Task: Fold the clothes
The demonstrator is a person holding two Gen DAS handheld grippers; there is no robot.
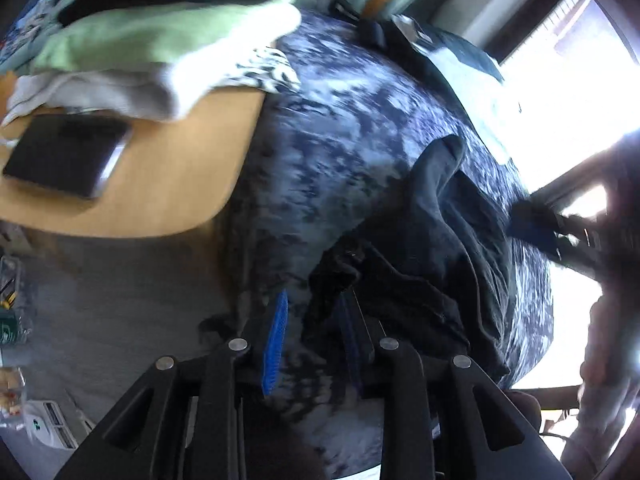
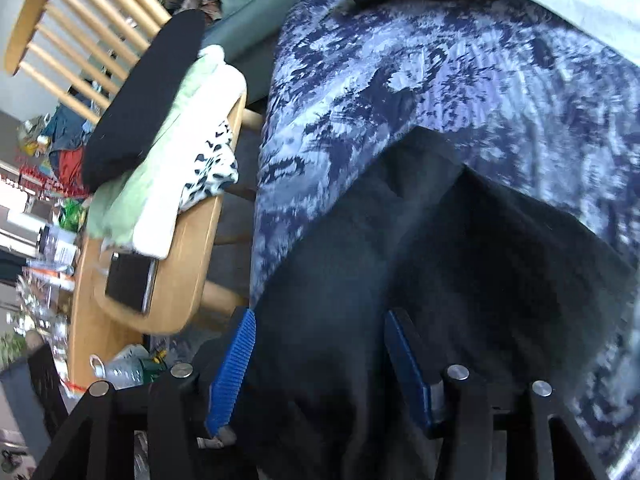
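Nearest the left wrist lens, the left gripper [image 1: 310, 340] stands with its blue pads parted; the fingertip at 1 o'clock [image 1: 348, 320] sits against the crumpled edge of the black garment [image 1: 420, 248], while the other pad shows bare over the blue-and-white patterned cover [image 1: 340, 120]. Whether the cloth is pinched, I cannot tell. The garment lies bunched on that cover, running from the fingertips toward 2 o'clock.

In the right wrist view, the right gripper [image 2: 320, 368] spreads wide, and the black garment [image 2: 460, 260] fills the gap between its pads and extends toward 1 o'clock. At 9 o'clock a wooden chair [image 2: 188, 276] carries a stack of folded clothes [image 2: 168, 148] and a dark tablet [image 2: 128, 280].
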